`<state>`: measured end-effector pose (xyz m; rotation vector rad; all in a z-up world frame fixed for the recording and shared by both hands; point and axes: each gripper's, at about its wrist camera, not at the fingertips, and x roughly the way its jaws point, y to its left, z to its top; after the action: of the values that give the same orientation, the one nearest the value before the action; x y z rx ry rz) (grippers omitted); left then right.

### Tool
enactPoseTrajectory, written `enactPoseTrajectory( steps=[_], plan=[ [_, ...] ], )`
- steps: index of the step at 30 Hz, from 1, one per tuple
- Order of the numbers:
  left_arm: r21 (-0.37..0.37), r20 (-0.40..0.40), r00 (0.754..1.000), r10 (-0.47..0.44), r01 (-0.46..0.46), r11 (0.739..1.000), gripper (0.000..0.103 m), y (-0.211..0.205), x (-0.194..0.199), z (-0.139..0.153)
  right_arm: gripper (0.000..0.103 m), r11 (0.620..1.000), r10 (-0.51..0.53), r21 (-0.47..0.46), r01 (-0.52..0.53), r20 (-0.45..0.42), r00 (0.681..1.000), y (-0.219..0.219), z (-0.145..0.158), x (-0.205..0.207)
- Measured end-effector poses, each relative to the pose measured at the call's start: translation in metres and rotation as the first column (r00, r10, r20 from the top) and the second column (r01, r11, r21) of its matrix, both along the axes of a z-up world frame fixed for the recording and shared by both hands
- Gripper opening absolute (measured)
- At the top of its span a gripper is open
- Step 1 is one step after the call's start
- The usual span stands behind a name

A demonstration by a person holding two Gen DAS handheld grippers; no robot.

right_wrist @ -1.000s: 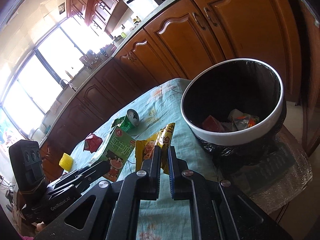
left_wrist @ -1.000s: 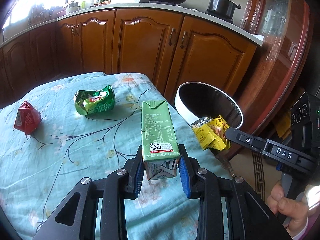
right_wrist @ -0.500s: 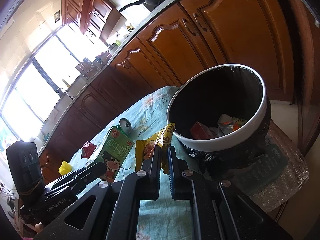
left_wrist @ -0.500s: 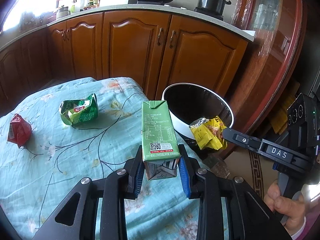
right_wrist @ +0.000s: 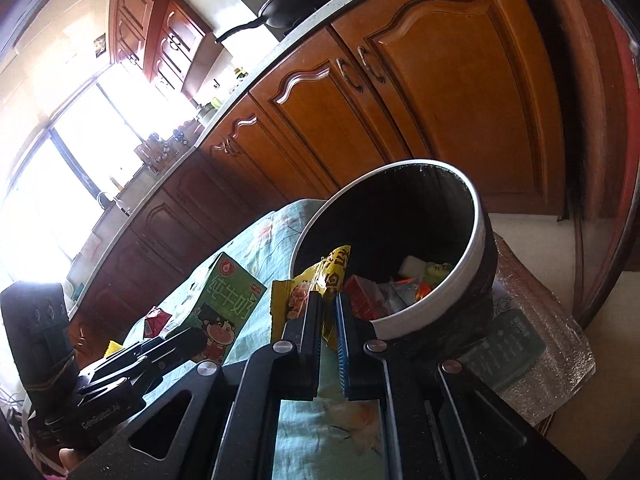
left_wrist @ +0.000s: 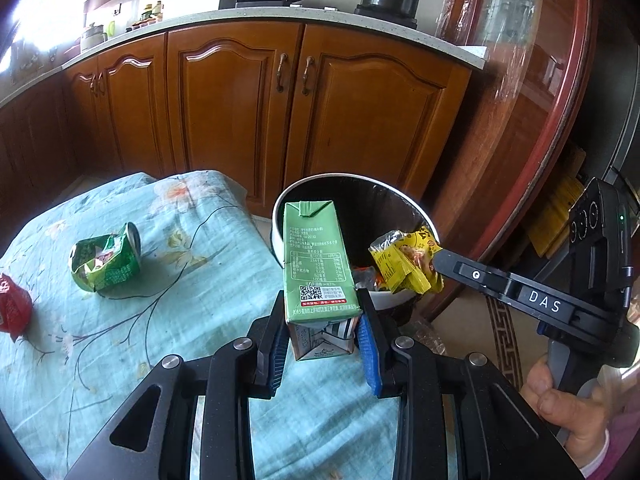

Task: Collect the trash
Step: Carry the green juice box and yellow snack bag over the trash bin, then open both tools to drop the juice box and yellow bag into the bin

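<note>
My left gripper (left_wrist: 322, 330) is shut on a green milk carton (left_wrist: 316, 264), held upright at the near rim of the white bin (left_wrist: 404, 300). The carton (right_wrist: 224, 312) and the left gripper (right_wrist: 176, 344) also show at the left of the right wrist view. My right gripper (right_wrist: 329, 312) is shut on a yellow snack wrapper (right_wrist: 320, 284), which hangs just over the rim of the bin (right_wrist: 476, 232). In the left wrist view the same wrapper (left_wrist: 404, 264) sits at the tip of the right gripper (left_wrist: 440, 260) over the bin's mouth. Several pieces of trash lie inside the black-lined bin.
A crushed green can (left_wrist: 106, 264) and a red wrapper (left_wrist: 12, 308) lie on the teal floral tablecloth (left_wrist: 180, 280). Wooden kitchen cabinets (left_wrist: 240, 112) stand behind the bin. A glass-fronted cabinet (left_wrist: 532, 100) is at the right. A hand (left_wrist: 568, 396) holds the right gripper's handle.
Both grippers moved toward the bin with their loads. The carton now reaches the bin's near rim and the yellow wrapper has passed over the rim. Neither grip changed.
</note>
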<state>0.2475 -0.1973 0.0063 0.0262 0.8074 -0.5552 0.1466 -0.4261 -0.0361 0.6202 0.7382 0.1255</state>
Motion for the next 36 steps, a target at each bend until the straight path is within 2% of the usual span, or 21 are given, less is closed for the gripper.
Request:
enactPoseTrajectory(
  steps=[10,19,26,29,30,31,32,33,36],
  plan=[
    [0.022,0.002,1.000,-0.022,0.022,0.999,0.030,-0.037,0.039,-0.001,0.007,0.998,-0.040,-0.049,0.040,-0.009,0.999,-0.022,0.004,0.022],
    [0.026,-0.051,0.998,-0.026,0.027,0.999,0.030,-0.058,0.074,-0.017,0.007,0.995,-0.049,-0.090,0.045,-0.044,0.998,-0.032,0.000,0.047],
    [0.047,-0.048,0.998,-0.040,0.043,0.998,0.031,-0.073,0.089,-0.024,0.008,0.992,-0.048,-0.118,0.038,-0.083,0.995,-0.033,-0.008,0.060],
    [0.045,-0.064,0.997,-0.038,0.041,0.998,0.032,-0.075,0.092,-0.027,0.013,0.991,-0.061,-0.120,0.051,-0.080,0.995,-0.037,-0.008,0.063],
    [0.042,-0.065,0.997,-0.031,0.033,0.999,0.033,-0.074,0.092,-0.027,0.018,0.991,-0.063,-0.119,0.053,-0.080,0.995,-0.038,-0.008,0.063],
    [0.033,-0.068,0.997,-0.027,0.029,0.999,0.039,-0.072,0.093,-0.028,0.030,0.992,-0.066,-0.115,0.057,-0.080,0.995,-0.039,-0.008,0.063],
    [0.018,-0.069,0.997,-0.024,0.025,1.000,0.045,-0.069,0.092,-0.027,0.036,0.992,-0.070,-0.109,0.062,-0.078,0.994,-0.040,-0.008,0.062],
    [0.006,-0.067,0.998,-0.019,0.019,1.000,0.048,-0.065,0.090,-0.027,0.047,0.993,-0.073,-0.102,0.066,-0.074,0.995,-0.040,-0.008,0.061],
    [-0.007,-0.063,0.998,0.002,-0.002,1.000,0.052,-0.055,0.085,-0.027,0.054,0.994,-0.075,-0.089,0.069,-0.065,0.995,-0.041,-0.009,0.058]
  ],
)
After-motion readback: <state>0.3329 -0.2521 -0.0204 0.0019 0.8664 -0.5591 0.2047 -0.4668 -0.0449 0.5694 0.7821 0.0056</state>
